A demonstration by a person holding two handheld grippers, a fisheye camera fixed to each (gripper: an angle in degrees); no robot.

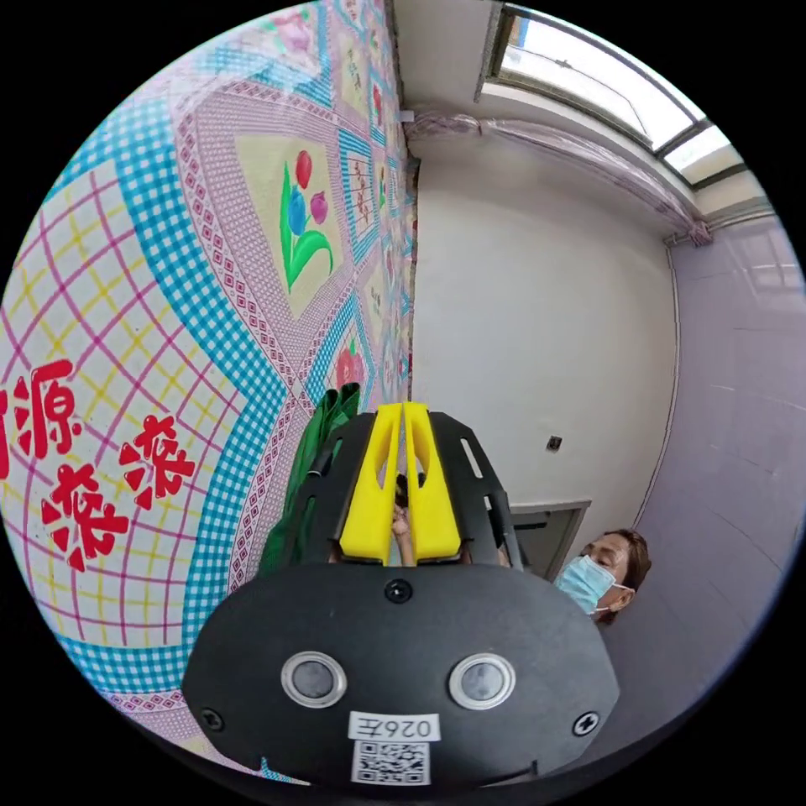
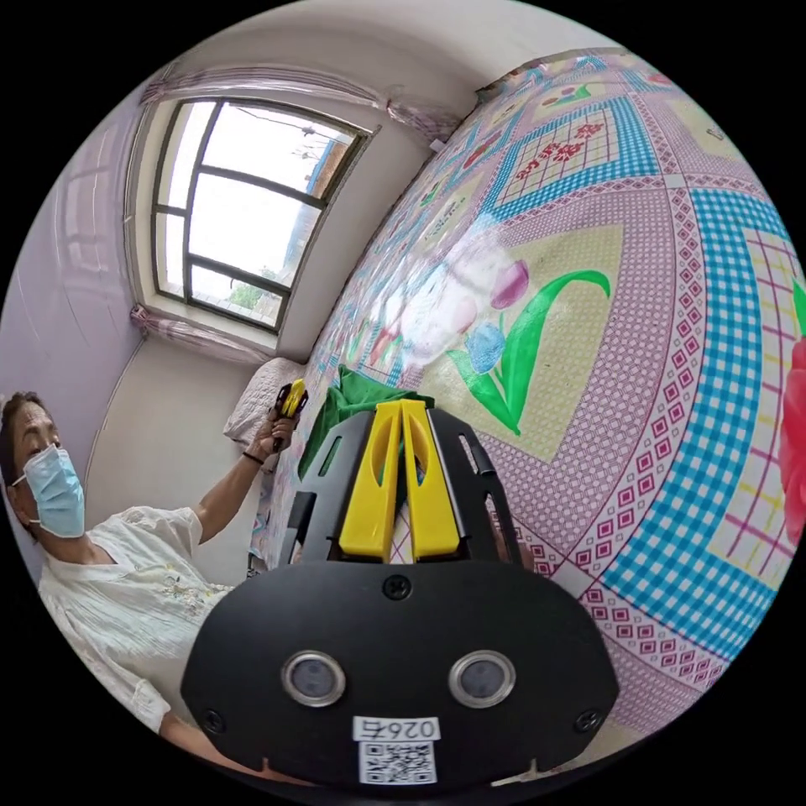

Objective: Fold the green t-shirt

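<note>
The bed's patterned sheet, all pink lattice, blue gingham bands and printed tulips, is the thing everything else sits against here. Beyond its far end are a white wall, a window with a dark frame and a gathered pale curtain along its top, and a pillow lies at the sheet's window end. A person in a white top and a face mask stands beside the bed, one arm stretched over it. The green t-shirt lies on the sheet as a bunched heap just beyond the right gripper's yellow tips; in the left gripper view a strip of it runs alongside that gripper's black frame, its length following the jaws' direction, though how the whole garment is laid out I cannot make out. The right gripper's jaws meet at their tips against the green cloth, and whether they actually pinch it I cannot tell. The left gripper has its jaws closed tip to tip with nothing visibly between them; in the right gripper view it is held up in the person's hand just beside the shirt. Red printed characters mark one panel of the sheet. Each gripper body carries a small white label and a square code.
</note>
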